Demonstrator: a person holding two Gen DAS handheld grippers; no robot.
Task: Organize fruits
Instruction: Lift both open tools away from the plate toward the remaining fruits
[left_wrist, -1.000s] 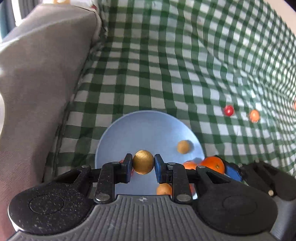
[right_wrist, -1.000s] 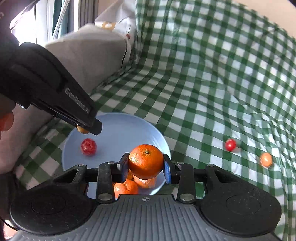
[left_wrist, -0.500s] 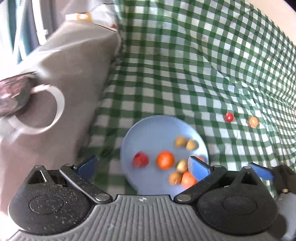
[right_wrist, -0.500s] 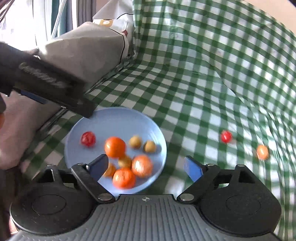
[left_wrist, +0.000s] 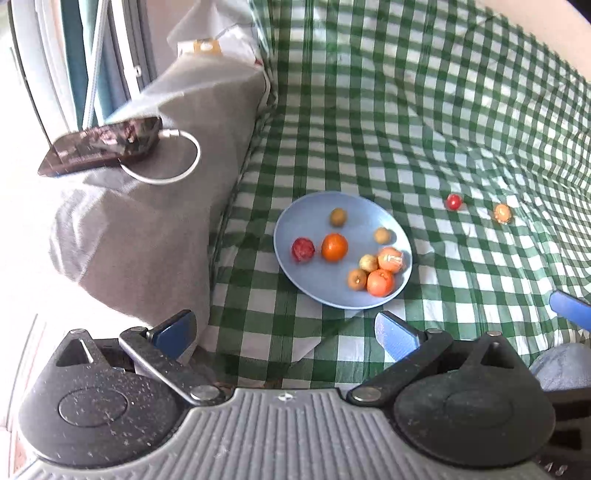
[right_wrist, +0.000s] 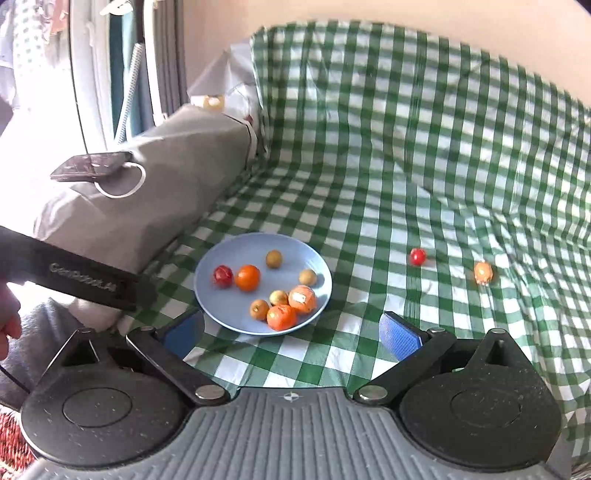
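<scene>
A light blue plate (left_wrist: 317, 210) (right_wrist: 221, 310) sits on the green checked cloth and holds several fruits: oranges (left_wrist: 334, 247) (right_wrist: 248, 277), a red fruit (left_wrist: 303, 249) (right_wrist: 223, 276) and small yellow-brown ones (left_wrist: 337, 216). A small red fruit (left_wrist: 453, 201) (right_wrist: 417, 256) and a small orange fruit (left_wrist: 502, 213) (right_wrist: 483, 272) lie on the cloth to the plate's right. My left gripper (left_wrist: 284, 334) is open and empty, pulled back in front of the plate. My right gripper (right_wrist: 291, 332) is open and empty, also in front of the plate.
A grey cushion (left_wrist: 155, 206) (right_wrist: 147, 206) lies left of the plate, with a dark phone (left_wrist: 99, 147) (right_wrist: 92, 166) and white cable on it. The left gripper's body (right_wrist: 74, 280) crosses the right wrist view at left. A window frame stands at far left.
Both grippers opened and let go of their fruits, a yellow-brown one on the left and an orange on the right, onto the plate. Both then drew back and up from the plate.
</scene>
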